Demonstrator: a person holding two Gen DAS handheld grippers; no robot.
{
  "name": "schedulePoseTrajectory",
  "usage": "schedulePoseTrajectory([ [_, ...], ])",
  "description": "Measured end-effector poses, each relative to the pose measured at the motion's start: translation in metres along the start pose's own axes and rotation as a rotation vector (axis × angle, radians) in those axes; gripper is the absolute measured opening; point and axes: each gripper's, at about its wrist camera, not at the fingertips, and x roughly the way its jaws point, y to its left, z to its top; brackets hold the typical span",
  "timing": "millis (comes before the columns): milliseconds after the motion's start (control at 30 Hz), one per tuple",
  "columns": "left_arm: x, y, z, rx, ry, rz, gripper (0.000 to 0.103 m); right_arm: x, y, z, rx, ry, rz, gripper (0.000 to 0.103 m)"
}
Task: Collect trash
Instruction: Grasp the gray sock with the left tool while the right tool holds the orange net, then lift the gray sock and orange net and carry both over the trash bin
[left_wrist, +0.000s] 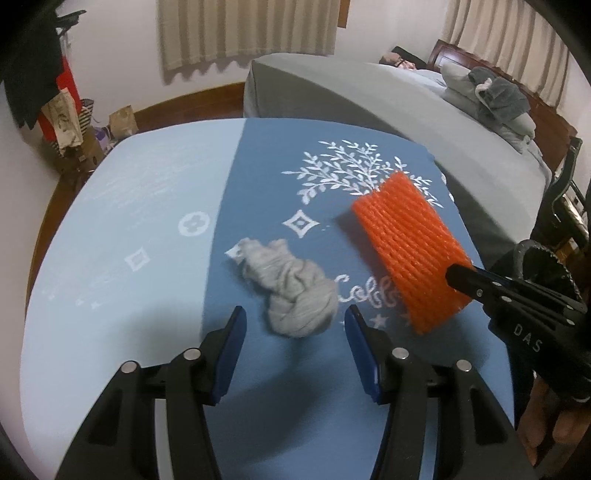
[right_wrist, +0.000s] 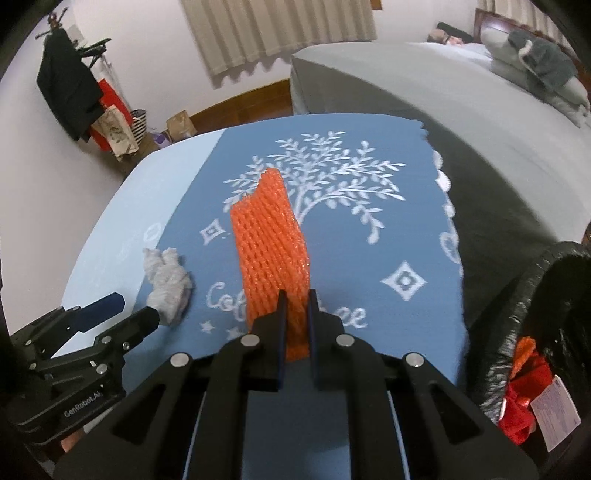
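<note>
Only my right view shows the lined bin (right_wrist: 524, 295), seemingly holding red scraps, while my right gripper (right_wrist: 295, 295) clamps the orange foam net (right_wrist: 269, 251) and my left gripper (left_wrist: 293, 317) gapes by the grey wad (left_wrist: 291, 288).

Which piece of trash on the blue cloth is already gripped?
The orange foam net, pinched by the right gripper; the grey crumpled wad lies loose before the open left gripper.

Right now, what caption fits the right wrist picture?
Right gripper pinches orange foam netting above the blue tablecloth, trash bin nearby.
</note>
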Motion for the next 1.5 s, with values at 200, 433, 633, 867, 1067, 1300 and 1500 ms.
schedulePoseTrajectory([
  [200, 0.019, -0.009, 0.003, 0.012, 0.022, 0.014, 0.055, 0.003, -0.018, -0.003, 0.02, 0.009, -0.019, 0.009],
  [433, 0.029, -0.007, 0.005, 0.002, 0.026, 0.036, 0.037, 0.013, -0.019, -0.002, 0.016, 0.024, -0.014, 0.009],
  [633, 0.016, -0.005, 0.004, -0.005, 0.016, 0.035, 0.032, 0.012, -0.016, -0.002, 0.012, 0.025, -0.007, 0.009],
  [867, -0.018, -0.009, -0.002, -0.013, -0.008, 0.045, 0.032, -0.008, -0.009, -0.005, 0.008, 0.016, -0.002, 0.009],
  [1067, -0.051, -0.017, -0.009, -0.015, -0.026, 0.069, 0.032, -0.041, -0.009, -0.01, 0.016, -0.002, 0.002, 0.009],
  [1300, -0.089, -0.041, -0.018, 0.016, -0.051, 0.056, 0.032, -0.088, -0.012, -0.02, 0.023, -0.039, -0.001, 0.009],
  [1500, -0.117, -0.068, -0.027, 0.032, -0.06, 0.053, 0.032, -0.132, -0.024, -0.033, 0.027, -0.058, -0.019, 0.009],
])
